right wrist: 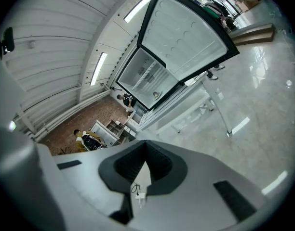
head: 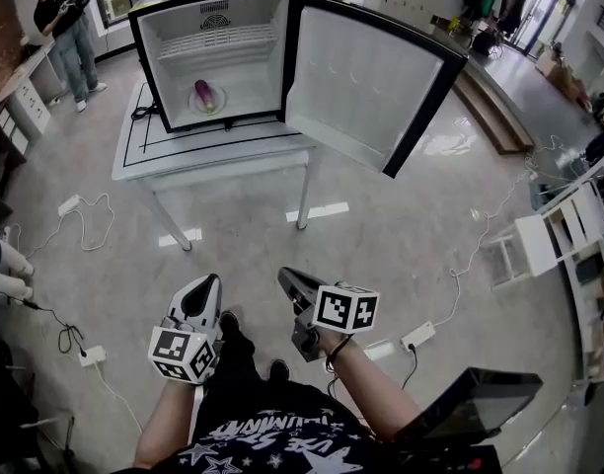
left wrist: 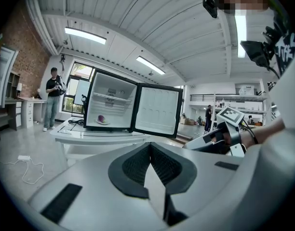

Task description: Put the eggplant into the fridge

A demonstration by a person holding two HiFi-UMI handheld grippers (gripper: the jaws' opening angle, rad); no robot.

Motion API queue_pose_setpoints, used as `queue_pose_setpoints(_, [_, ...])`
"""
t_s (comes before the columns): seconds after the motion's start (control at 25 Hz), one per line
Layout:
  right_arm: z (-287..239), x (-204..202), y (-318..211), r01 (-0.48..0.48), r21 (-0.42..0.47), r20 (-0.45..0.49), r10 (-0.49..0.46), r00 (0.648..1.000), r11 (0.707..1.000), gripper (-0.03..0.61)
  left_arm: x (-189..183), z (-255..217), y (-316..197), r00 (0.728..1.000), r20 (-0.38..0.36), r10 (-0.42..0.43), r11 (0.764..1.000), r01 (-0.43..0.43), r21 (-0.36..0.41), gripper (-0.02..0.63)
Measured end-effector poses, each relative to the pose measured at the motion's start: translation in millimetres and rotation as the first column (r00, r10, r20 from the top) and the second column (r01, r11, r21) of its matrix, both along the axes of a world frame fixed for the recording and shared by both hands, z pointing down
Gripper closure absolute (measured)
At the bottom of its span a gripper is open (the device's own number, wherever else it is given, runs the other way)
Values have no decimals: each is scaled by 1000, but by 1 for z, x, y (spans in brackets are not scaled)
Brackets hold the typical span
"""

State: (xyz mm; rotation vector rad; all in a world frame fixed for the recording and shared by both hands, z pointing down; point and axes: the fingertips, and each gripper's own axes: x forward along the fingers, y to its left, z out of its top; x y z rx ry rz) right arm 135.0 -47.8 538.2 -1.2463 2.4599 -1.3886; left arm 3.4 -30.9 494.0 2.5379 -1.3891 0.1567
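Observation:
The purple eggplant (head: 203, 92) lies on a white plate (head: 209, 107) on the floor of the small fridge (head: 211, 55), whose door (head: 366, 82) stands wide open to the right. In the left gripper view the eggplant (left wrist: 101, 119) shows small and far away inside the fridge. Both grippers hang low near the person's body, well short of the fridge. My left gripper (head: 205, 282) (left wrist: 150, 146) is shut with nothing in it. Beside it, my right gripper (head: 285, 275) (right wrist: 145, 147) is also shut and empty.
The fridge stands on a white table (head: 218, 154). A person (head: 65, 28) stands at the back left by a desk. Cables and power strips (head: 414, 339) lie on the floor. White shelving (head: 578, 245) lines the right side.

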Motion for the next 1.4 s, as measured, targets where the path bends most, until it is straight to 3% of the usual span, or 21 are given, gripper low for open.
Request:
queue_pose_setpoints(0.56, [5, -12, 43, 32, -3, 8, -32, 999, 999, 571, 4, 0, 47, 1000, 19, 15, 1000, -15, -4, 604])
queue_pose_setpoints(1.08, [-2, -55, 83, 43, -3, -18, -43, 999, 999, 571, -29, 0, 88, 1000, -4, 29, 999, -29, -17, 604])
queue_pose_setpoints(1.4, [-6, -55, 84, 31, 1, -45, -31, 998, 1000, 571, -38, -9, 92, 1000, -11, 21, 1000, -21, -3, 604])
